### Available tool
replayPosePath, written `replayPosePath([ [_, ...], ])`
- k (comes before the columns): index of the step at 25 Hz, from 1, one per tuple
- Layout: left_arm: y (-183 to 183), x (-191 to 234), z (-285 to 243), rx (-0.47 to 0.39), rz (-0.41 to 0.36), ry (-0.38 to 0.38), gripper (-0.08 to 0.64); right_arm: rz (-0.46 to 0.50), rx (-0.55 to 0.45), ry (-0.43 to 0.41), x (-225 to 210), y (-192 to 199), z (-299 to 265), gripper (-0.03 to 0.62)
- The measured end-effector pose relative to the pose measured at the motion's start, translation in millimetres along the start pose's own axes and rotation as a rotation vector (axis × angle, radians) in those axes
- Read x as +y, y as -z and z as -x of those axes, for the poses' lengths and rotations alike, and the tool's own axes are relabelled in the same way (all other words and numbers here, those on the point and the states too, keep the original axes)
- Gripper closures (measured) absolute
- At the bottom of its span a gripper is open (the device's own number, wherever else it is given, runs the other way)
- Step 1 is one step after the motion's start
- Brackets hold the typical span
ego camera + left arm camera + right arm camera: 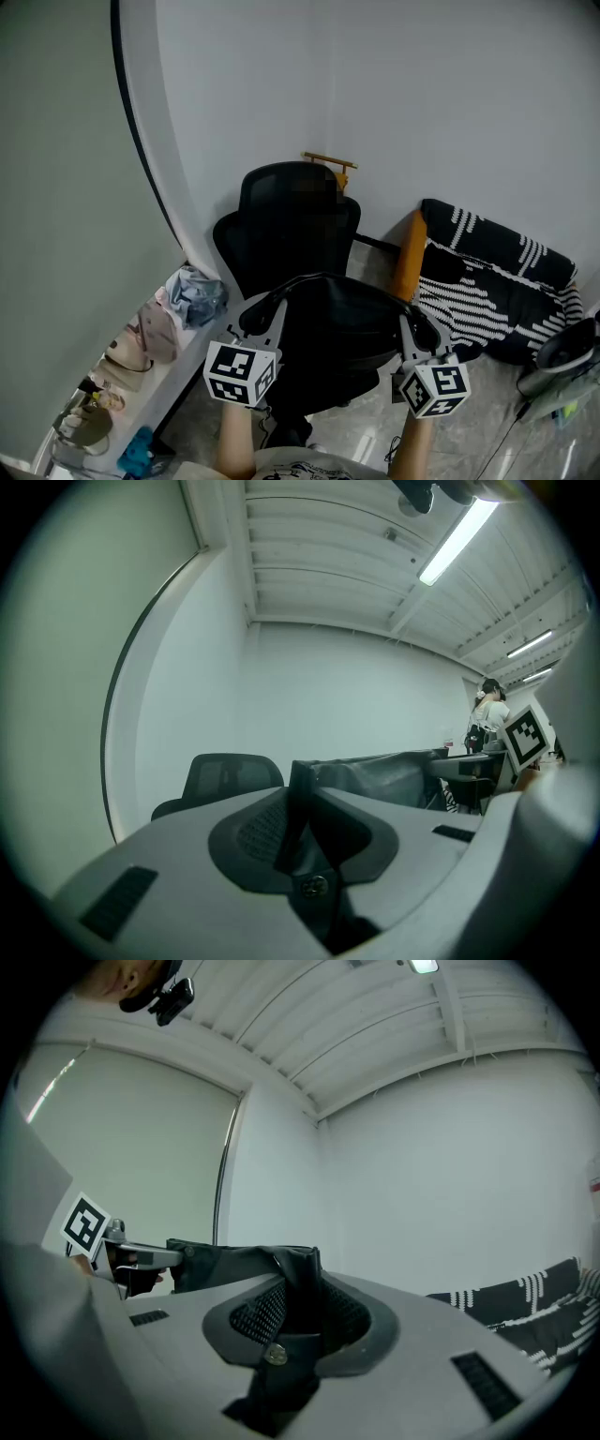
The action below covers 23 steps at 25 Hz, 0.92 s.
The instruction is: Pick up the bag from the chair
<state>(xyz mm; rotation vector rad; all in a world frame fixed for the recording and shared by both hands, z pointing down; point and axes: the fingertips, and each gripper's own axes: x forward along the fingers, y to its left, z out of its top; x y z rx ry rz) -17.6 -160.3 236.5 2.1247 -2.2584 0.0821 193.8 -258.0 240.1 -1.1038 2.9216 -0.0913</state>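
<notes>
A black bag (337,339) stretches between my two grippers, above the seat of a black office chair (289,220). The left gripper (272,316) is shut on the bag's left edge and the right gripper (411,335) on its right edge. In the left gripper view the gripper (298,803) pinches a dark strip of the bag (384,775), with the chair back (225,776) behind it. The right gripper view shows the gripper (302,1283) clamped on the bag (239,1266), and the left gripper (127,1255) at its far end. The bag hides the seat, so whether its bottom touches I cannot tell.
A low ledge (178,370) along the left wall carries several small bags and clothes. A black-and-white striped cushion (497,272) and an orange post (408,255) stand right of the chair. A fan (562,352) sits at far right. A person (487,719) stands in the distance.
</notes>
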Motion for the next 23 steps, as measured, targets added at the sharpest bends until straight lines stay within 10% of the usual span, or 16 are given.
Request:
replayPosePath([
  [23,8.3,4.8,-2.5,0.002,0.024,-0.016,0.485,0.006,0.005,-0.006,2.8,3.0,-3.6,0.486],
])
